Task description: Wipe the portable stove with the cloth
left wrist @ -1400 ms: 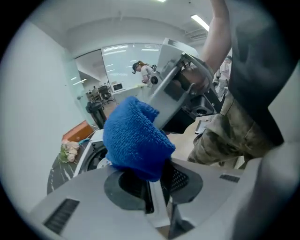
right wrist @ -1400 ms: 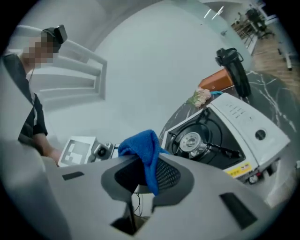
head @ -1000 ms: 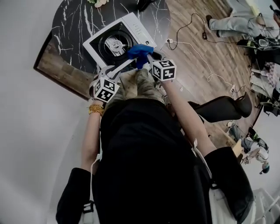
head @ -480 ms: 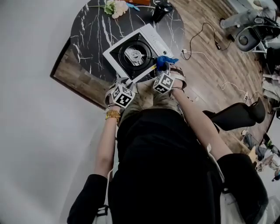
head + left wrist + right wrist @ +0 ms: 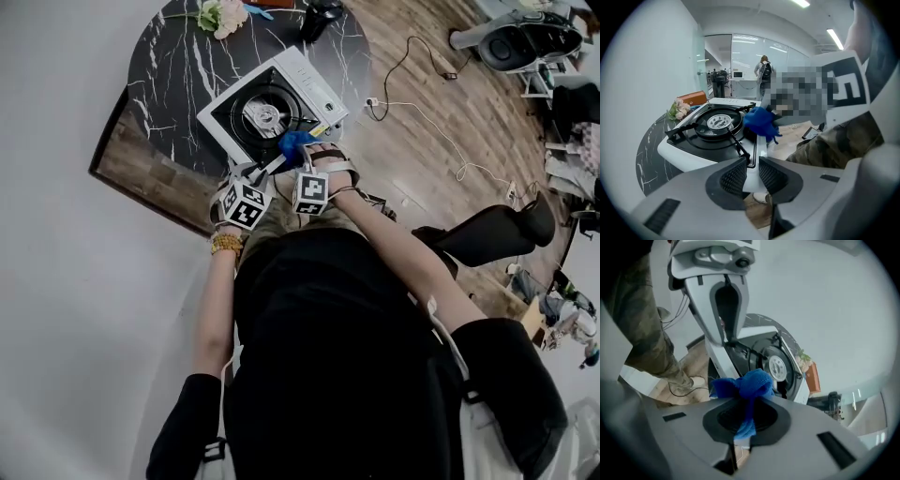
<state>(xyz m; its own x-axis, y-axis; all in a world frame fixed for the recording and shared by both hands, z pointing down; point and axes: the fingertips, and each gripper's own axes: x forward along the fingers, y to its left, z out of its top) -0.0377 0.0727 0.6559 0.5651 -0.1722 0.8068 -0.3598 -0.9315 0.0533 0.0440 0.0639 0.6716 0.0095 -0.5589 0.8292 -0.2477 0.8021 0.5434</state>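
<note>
While the cloth (image 5: 746, 386) is bunched into a blue wad and clamped between the fingers (image 5: 771, 420) of the right gripper (image 5: 746, 423), it is held at the near rim of the stove (image 5: 302, 77). That way the wad's loose front, not the gripper, is what meets the metal. The stove is set toward the near right edge of the round black bench (image 5: 178, 66), within easy reach of both grippers.

The fingers (image 5: 733, 176) of the left gripper (image 5: 751, 174) are held a little apart and have just been closing. The stove's white near corner is seen in the gap between them, though a firm pinch on it cannot be made out. This is judged to be a steadying hold in the making, so that the light stove is not pushed across the bench when it is rubbed. The wiping itself is judged to be barely begun.

One stove is counted, with one burner (image 5: 719, 123) under a black pot stand. One cloth and two grippers are counted as well. One bunch of flowers (image 5: 217, 16) and one dark object (image 5: 319, 14) are left at the far edge of the bench, well apart from the work.
</note>
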